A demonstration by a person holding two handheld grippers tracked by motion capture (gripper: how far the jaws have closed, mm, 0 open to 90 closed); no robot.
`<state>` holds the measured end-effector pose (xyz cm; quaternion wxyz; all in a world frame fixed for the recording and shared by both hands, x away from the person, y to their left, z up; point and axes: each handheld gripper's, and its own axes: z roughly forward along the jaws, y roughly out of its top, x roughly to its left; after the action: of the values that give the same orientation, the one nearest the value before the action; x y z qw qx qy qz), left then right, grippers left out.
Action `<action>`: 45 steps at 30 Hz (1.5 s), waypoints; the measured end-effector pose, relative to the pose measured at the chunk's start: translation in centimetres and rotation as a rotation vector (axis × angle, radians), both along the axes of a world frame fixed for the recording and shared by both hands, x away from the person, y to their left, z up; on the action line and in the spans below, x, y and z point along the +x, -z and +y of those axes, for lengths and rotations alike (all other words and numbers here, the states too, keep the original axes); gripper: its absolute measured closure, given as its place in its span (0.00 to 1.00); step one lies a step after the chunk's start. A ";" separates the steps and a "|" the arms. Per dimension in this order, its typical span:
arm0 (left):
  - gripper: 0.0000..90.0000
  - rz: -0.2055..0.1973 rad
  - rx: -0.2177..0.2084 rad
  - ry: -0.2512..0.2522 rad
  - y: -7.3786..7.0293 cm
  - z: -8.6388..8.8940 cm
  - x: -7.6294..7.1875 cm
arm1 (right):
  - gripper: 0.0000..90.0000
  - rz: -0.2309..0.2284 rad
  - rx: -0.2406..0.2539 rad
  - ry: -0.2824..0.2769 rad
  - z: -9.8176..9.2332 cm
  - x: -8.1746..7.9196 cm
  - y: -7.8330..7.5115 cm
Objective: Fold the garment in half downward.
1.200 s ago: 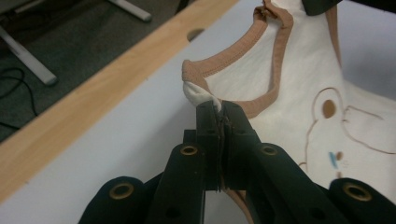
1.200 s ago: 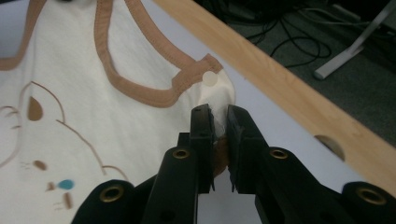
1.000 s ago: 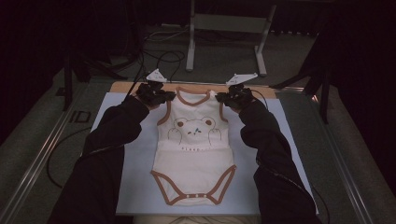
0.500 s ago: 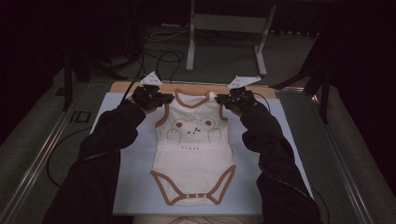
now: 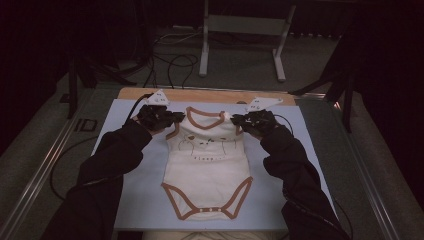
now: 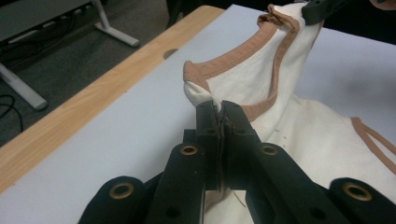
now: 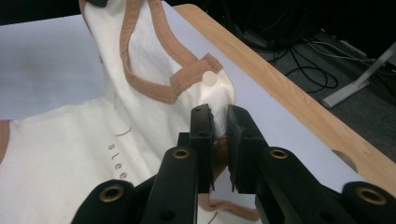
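Observation:
A cream baby bodysuit [image 5: 207, 162] with brown trim lies front up on a pale blue mat [image 5: 125, 200], its neck toward the far edge. My left gripper [image 5: 172, 118] is shut on the bodysuit's left shoulder; in the left gripper view [image 6: 218, 108] the cream cloth [image 6: 299, 135] is pinched between the black jaws. My right gripper [image 5: 235, 119] is shut on the other shoulder, and the right gripper view [image 7: 217, 116] shows the cloth [image 7: 56, 154] bunched between its jaws beside a round snap [image 7: 209, 78]. The shoulders are lifted a little off the mat.
The mat covers a wooden table [image 5: 210, 95] whose bare far edge lies just beyond the grippers. Past that edge are a grey floor, cables [image 5: 170, 62] and a metal stand [image 5: 242, 42]. A metal rail [image 5: 45, 165] runs along the left side.
Both grippers have moved toward the far edge of the table with the shoulders in them. The bodysuit has slid that way and lies stretched longer on the mat.

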<state>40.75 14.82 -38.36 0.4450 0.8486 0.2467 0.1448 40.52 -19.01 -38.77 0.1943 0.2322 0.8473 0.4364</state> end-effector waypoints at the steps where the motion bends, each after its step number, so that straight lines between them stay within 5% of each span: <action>1: 0.99 -0.001 0.006 0.009 0.1 0.0 -0.2 | 0.91 0.006 0.007 0.001 0.0 -0.3 0.1; 28: 0.99 0.018 0.006 0.109 2.5 -0.9 -7.2 | 0.91 0.032 0.025 -0.078 -0.7 -7.9 2.4; 45: 0.99 0.058 0.000 0.154 5.6 -1.2 -11.3 | 0.91 0.116 0.023 -0.088 -1.4 -11.6 5.1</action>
<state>29.41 13.63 -43.97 0.4475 0.8689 0.1935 0.0853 28.88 -20.44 -43.90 0.1229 0.2219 0.8615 0.4399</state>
